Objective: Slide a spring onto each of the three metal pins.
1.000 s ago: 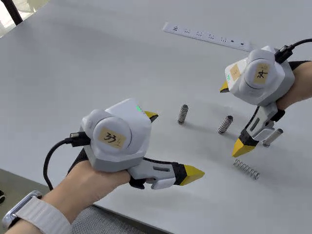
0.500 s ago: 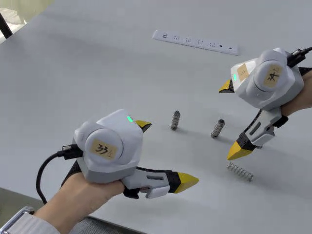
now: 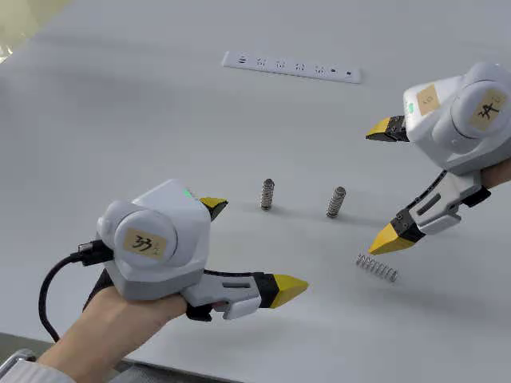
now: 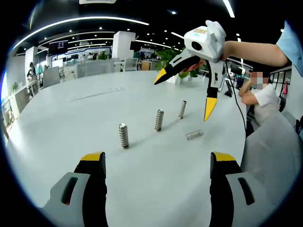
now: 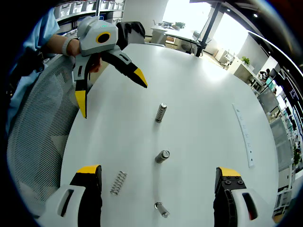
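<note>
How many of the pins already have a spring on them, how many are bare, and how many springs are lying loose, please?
Sprung pins: 2
Bare pin: 1
Loose spring: 1
Total: 4

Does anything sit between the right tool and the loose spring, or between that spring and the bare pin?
Nothing visible does. The right tool hangs open near the loose spring, which lies flat on the table. The bare pin stands beside it, with only bare table between them.
</note>
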